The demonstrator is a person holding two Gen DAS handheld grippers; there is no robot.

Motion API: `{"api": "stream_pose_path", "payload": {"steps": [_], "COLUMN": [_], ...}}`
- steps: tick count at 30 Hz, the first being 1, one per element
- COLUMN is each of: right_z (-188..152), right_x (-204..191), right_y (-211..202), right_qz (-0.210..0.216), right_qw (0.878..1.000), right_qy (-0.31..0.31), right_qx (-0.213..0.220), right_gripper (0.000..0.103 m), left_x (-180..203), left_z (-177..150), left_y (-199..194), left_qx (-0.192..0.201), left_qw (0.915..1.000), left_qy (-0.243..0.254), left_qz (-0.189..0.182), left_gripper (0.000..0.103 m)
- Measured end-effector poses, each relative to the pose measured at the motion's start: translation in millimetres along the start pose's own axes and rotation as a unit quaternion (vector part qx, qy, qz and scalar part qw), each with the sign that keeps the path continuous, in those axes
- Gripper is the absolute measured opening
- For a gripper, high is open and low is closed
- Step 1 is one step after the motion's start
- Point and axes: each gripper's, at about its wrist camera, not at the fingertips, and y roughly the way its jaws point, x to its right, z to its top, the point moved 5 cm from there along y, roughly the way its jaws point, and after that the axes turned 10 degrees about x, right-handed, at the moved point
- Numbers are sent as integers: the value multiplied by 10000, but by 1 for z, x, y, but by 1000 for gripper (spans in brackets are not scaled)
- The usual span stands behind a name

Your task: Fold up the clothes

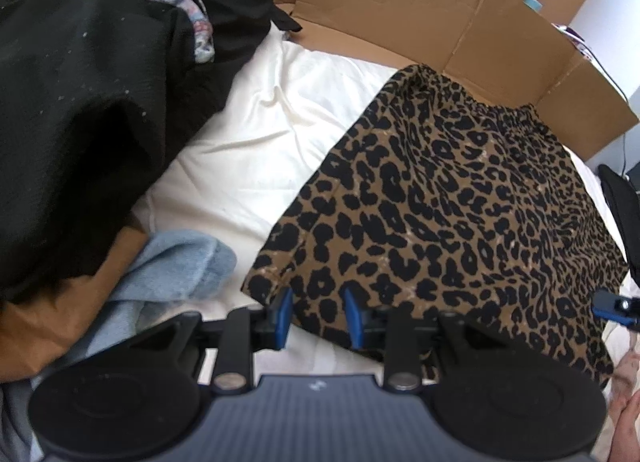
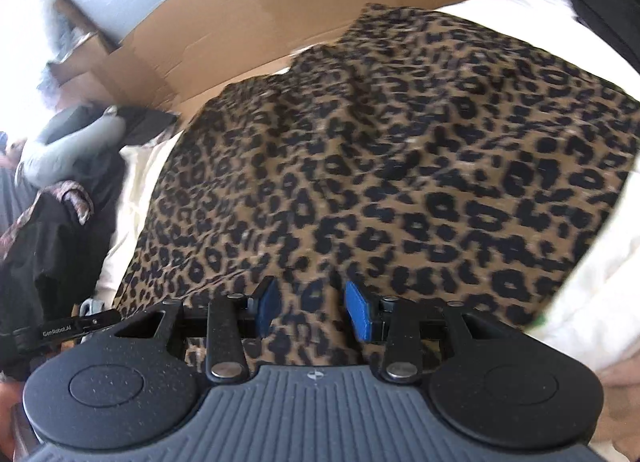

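Observation:
A leopard-print garment [image 1: 448,214] lies spread flat on white bedding [image 1: 256,142], its gathered waistband at the far end by the cardboard. My left gripper [image 1: 318,316] is open at the garment's near left corner, and the hem runs between its blue pads [image 1: 284,314]. My right gripper [image 2: 312,308] is open too, low over the near hem of the same garment [image 2: 400,166], with fabric lying between its pads [image 2: 358,312]. The right gripper's tip [image 1: 612,308] shows at the right edge of the left wrist view.
A pile of black clothes [image 1: 80,122] with a floral piece [image 1: 200,30] fills the left. A light blue towel [image 1: 176,270] lies near the left gripper. A flattened cardboard box [image 1: 440,10] stands along the far side. A dark heap of clothes [image 2: 48,230] lies left of the garment.

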Motion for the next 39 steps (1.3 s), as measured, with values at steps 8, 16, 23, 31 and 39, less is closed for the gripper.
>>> {"api": "stream_pose_path", "payload": {"steps": [8,16,23,31,39], "right_z": [-5,-6,-8,-16,-16], "right_x": [-34,-59,-66,-51,-47], "right_y": [22,43,65,85,85], "right_qz": [204,371,473,222,110], "right_qw": [9985,9961,9942,9930,9922], "right_qy": [-485,-733,-825,-892,-975], "right_qx": [-159,-311,-503,-743,-769], "right_gripper": [45,45,45,45,46], "left_x": [-16,-27,-34,-39,-39], "left_z": [10,11,2,-7,-7], "left_y": [-2,15,24,30,28], "left_qx": [291,205,-7,-169,-19], "left_qw": [9994,9997,9999,9998,9997], "left_qy": [-204,-31,-63,-76,-218], "left_qz": [-13,110,107,80,95], "left_gripper": [29,29,30,32,12]}}
